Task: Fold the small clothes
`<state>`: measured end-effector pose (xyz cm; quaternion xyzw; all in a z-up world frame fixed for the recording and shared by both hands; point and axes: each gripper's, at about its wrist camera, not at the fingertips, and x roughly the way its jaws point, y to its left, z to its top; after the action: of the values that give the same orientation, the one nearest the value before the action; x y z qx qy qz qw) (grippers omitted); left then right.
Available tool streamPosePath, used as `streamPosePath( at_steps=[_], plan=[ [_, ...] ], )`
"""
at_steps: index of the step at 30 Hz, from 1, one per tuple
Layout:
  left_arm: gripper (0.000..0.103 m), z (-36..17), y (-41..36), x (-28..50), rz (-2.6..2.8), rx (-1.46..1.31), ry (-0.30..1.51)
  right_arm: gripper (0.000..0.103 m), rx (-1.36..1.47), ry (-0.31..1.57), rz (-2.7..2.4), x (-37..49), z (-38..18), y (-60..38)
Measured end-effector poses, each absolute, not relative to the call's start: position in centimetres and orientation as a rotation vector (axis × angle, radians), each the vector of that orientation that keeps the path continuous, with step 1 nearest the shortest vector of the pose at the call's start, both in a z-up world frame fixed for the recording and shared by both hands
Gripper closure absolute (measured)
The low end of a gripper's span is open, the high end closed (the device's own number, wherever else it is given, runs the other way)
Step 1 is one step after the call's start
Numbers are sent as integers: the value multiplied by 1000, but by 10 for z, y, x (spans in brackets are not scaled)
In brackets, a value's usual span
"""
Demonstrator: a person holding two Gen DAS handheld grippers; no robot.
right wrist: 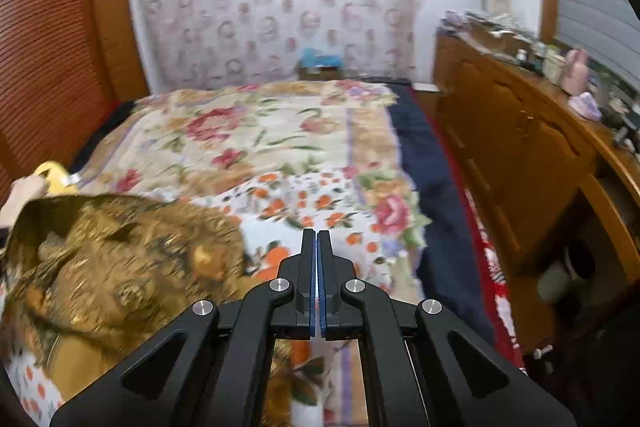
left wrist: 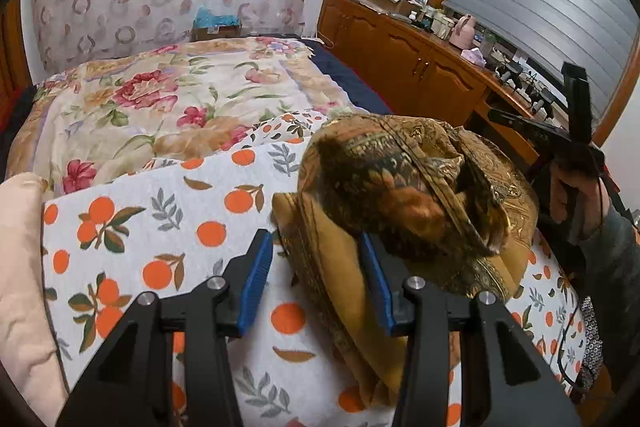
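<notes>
From your left wrist, the left gripper (left wrist: 316, 247) stands half open with a brown garment (left wrist: 404, 187) bunched on the orange-print sheet (left wrist: 132, 227); a fold lies between the fingers, and I cannot tell whether the pads press it. Your right hand (left wrist: 576, 195) is at the far right.

From your right wrist, the right gripper (right wrist: 317, 239) is closed, empty, the garment (right wrist: 120, 259) lower left of it
</notes>
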<state>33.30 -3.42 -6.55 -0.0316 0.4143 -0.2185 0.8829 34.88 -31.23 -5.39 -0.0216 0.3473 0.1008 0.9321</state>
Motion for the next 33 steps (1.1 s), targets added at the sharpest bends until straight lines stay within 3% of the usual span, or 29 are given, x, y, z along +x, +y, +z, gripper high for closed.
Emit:
streamPosePath(
  at_steps=[2,4,6,8,13,14,17,18,25,32,33],
  plan=[
    [59,-66,-36,338,-454,-60,862,100,-71,718,277,344,-54,-301],
    [59,-66,-37,341,-447,-58,861,89,-106,733,327,340,-54,-287],
    [59,-67,-36,343,-442,-56,861,67,-134,746,362,338,-55,-275],
    [59,-67,-36,344,-441,-53,859,61,-151,773,399,338,-60,-265],
    [59,-67,-34,342,-449,-55,860,61,-191,830,464,340,-74,-249],
    [59,-67,-33,342,-450,-55,862,66,-187,852,474,342,-77,-248],
    [59,-70,-32,340,-446,-57,866,98,-191,871,505,342,-79,-247],
    [59,-70,-32,340,-446,-59,867,101,-189,865,514,341,-78,-247],
    [59,-68,-26,340,-423,-92,836,103,-81,692,257,337,-51,-280],
    [59,-75,-18,346,-401,-118,857,103,-55,799,147,351,-73,-300],
    [59,-77,-19,348,-407,-116,866,98,-52,791,160,349,-72,-300]
  ],
)
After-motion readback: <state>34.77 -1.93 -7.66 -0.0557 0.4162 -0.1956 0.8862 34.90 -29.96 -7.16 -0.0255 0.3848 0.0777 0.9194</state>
